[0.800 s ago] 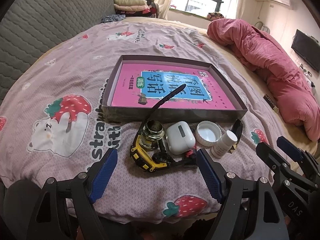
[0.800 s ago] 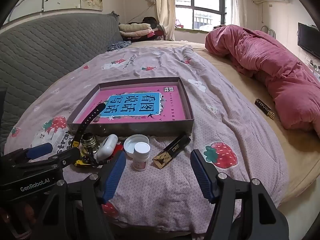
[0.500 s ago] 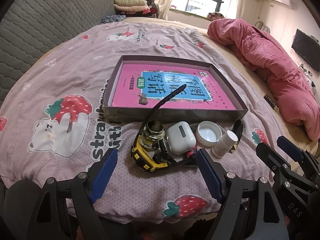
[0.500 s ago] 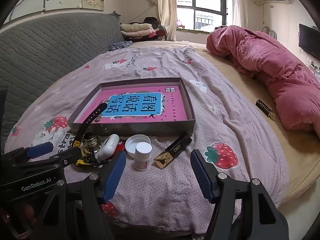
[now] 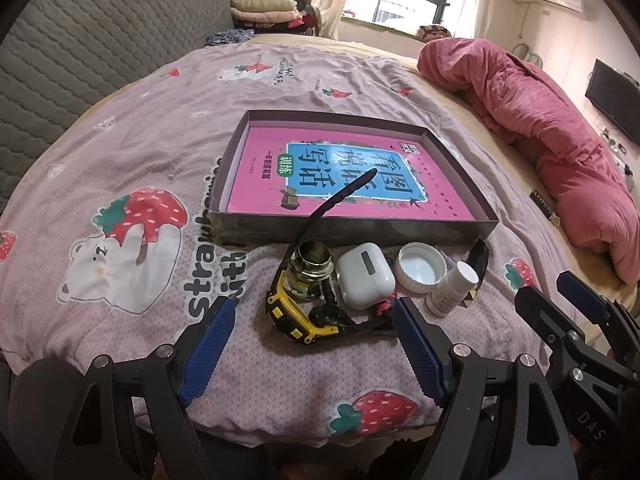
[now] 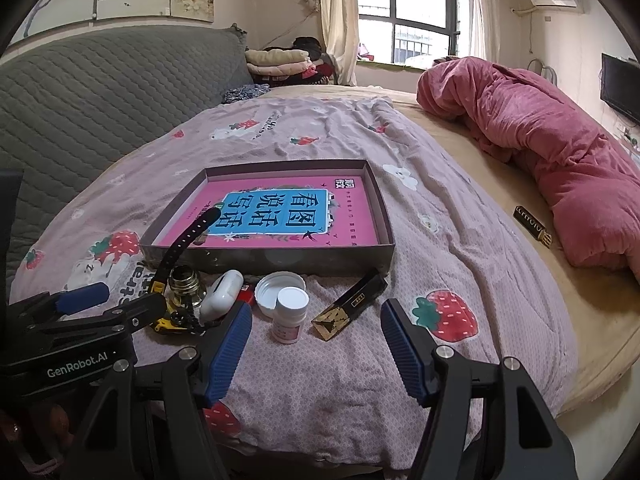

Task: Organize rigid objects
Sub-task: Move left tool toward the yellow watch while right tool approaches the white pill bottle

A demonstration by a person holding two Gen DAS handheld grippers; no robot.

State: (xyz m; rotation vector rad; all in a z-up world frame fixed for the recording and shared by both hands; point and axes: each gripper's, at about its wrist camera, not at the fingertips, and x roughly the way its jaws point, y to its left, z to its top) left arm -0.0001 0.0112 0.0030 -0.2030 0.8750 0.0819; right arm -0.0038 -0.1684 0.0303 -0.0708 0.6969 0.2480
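A shallow dark box [image 5: 360, 230] [image 6: 384, 216] holding a pink book [image 5: 332, 172] [image 6: 276, 212] lies on the bed. In front of it sit a yellow-and-black watch [image 5: 292, 314] [image 6: 170, 322] with its strap raised, a small glass jar [image 5: 310, 266] [image 6: 186, 286], a white earbud case [image 5: 366, 274] [image 6: 222, 290], a white lid [image 5: 420, 266] [image 6: 276, 286], a small white bottle [image 5: 452, 290] [image 6: 290, 314] and a black-and-gold box [image 6: 352, 304]. My left gripper [image 5: 312, 350] hangs open just short of the watch. My right gripper [image 6: 316, 350] is open before the bottle.
A pink quilt [image 5: 560, 136] [image 6: 540, 132] is heaped along the right side of the bed. A second black-and-gold box [image 6: 534, 226] lies beside it. Grey padded headboard [image 6: 100, 92] on the left; folded clothes [image 6: 280, 62] by the window.
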